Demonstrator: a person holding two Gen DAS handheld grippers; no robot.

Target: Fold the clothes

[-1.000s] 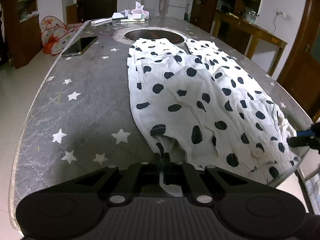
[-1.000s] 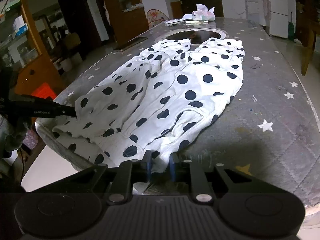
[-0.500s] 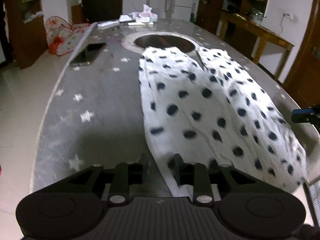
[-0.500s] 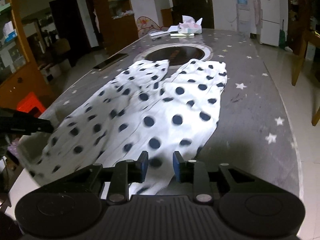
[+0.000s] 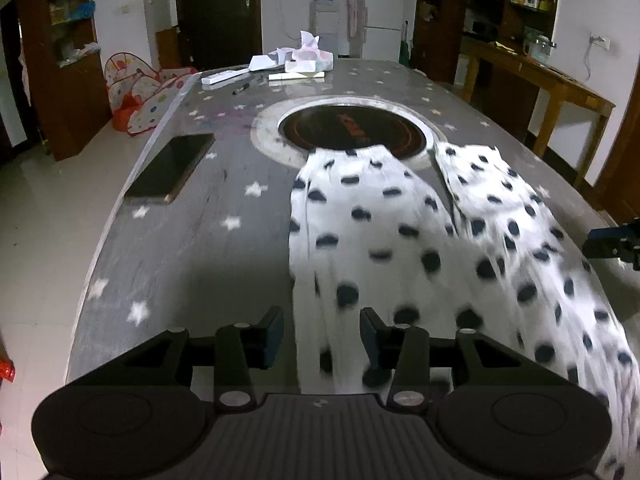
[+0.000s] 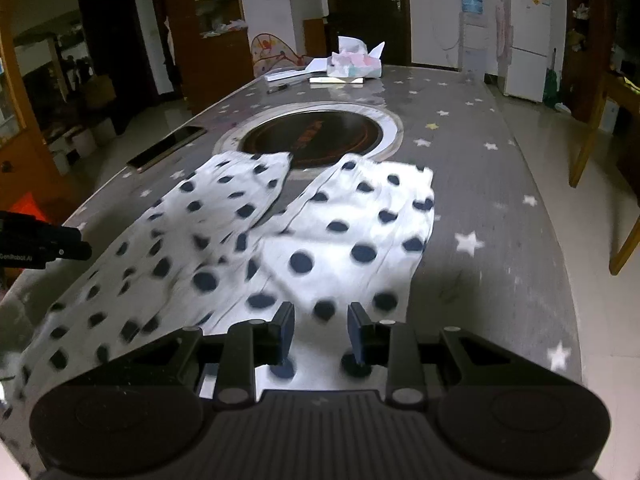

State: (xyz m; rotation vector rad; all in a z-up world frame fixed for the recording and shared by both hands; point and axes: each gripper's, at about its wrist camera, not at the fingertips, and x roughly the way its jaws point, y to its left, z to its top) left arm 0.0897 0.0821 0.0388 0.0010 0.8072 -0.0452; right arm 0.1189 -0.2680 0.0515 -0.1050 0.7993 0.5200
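Left wrist view: left gripper with fingers spread wide, gripping nothing, above near edge of polka-dot garment spread on star-patterned table, far ends at round burner. Right gripper also wide apart, empty, over garment's near right part.
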